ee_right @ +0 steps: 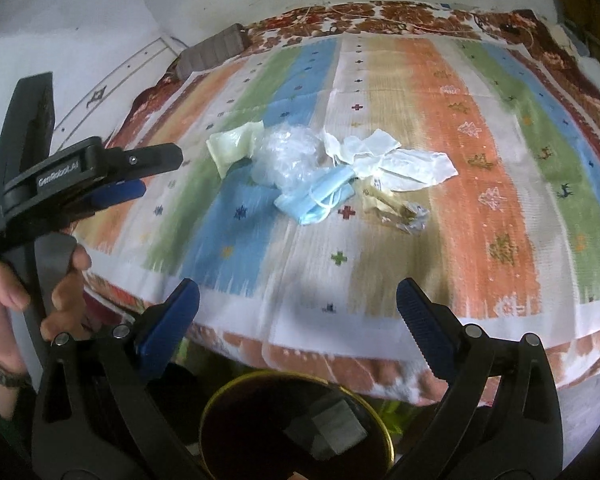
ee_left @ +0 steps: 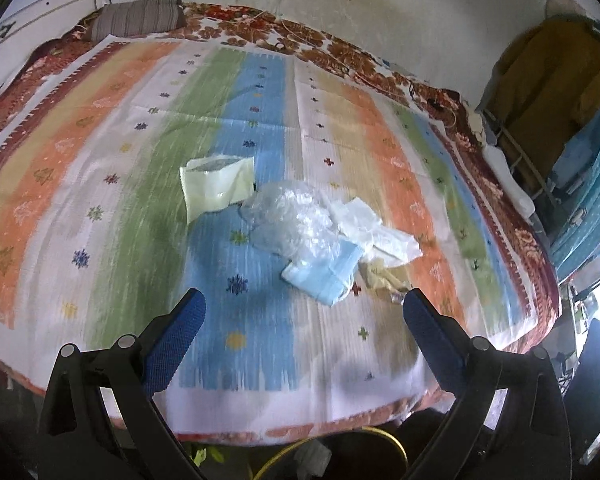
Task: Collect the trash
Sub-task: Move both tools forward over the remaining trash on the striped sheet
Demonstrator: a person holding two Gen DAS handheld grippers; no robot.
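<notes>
A pile of trash lies in the middle of a striped bed cover [ee_left: 140, 184]: a pale yellow packet [ee_left: 216, 186], a crumpled clear plastic bag [ee_left: 292, 220], a blue face mask [ee_left: 328, 276], white tissues [ee_left: 376, 228] and a yellowish wrapper [ee_left: 384, 280]. In the right wrist view I see the packet [ee_right: 234, 146], plastic bag [ee_right: 286, 156], mask [ee_right: 320, 200], tissues [ee_right: 400, 160] and wrapper [ee_right: 396, 210]. My left gripper [ee_left: 304, 308] is open and empty, just short of the mask; it shows from the side at the left of the right wrist view [ee_right: 140, 176]. My right gripper [ee_right: 298, 300] is open and empty over the bed's near edge.
A dark bin with a yellow rim [ee_right: 296, 424] sits below the bed's near edge and holds a grey scrap. A striped pillow [ee_left: 140, 20] lies at the far end. A wall runs behind the bed. A rack with clothes [ee_left: 552, 92] stands at the right.
</notes>
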